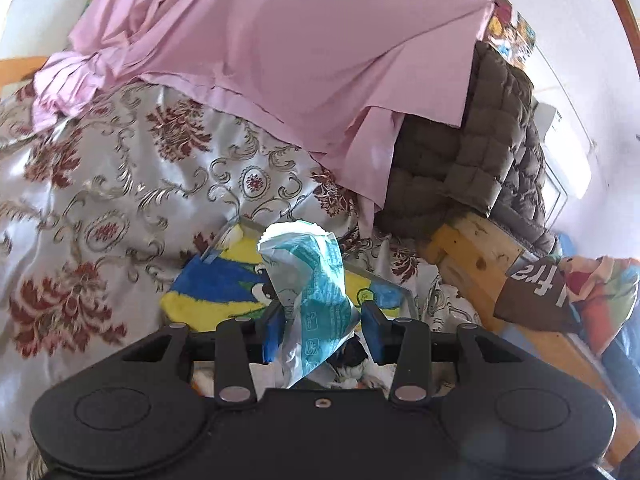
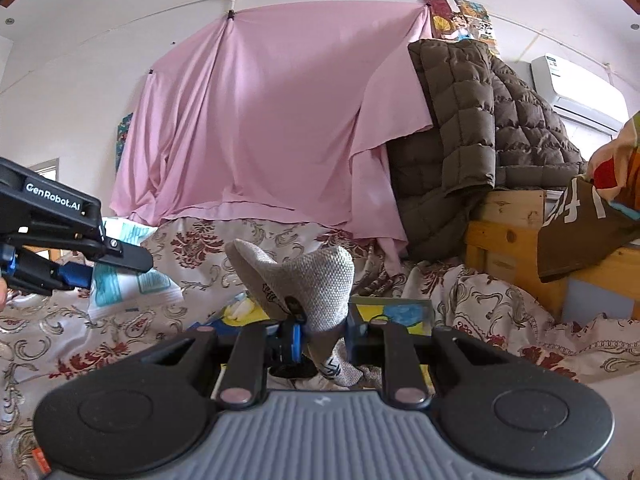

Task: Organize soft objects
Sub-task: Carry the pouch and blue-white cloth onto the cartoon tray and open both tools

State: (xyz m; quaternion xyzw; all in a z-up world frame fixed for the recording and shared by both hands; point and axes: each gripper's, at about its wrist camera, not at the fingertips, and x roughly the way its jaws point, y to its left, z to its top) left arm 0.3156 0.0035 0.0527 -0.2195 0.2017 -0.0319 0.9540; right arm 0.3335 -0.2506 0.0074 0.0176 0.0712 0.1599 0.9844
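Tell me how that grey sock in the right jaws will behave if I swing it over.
The sock looks floppy: its free end folds over above the right gripper. It seems light, standing up unsupported. The coarse knit likely grips the pads rather than slipping, though the dangling cuff may swing.

Sheet (image 2: 256,128): plain pink; bedspread (image 1: 120,184): pale satin, dark red florals, grey-gold scrolls; jacket (image 2: 472,128): brown, quilted squares; packet (image 1: 316,276): white with teal print; sock (image 2: 316,280): grey knit; box (image 1: 208,292): blue and yellow picture; bedframe (image 2: 508,236): light wood; gripper pads (image 1: 374,330): blue.
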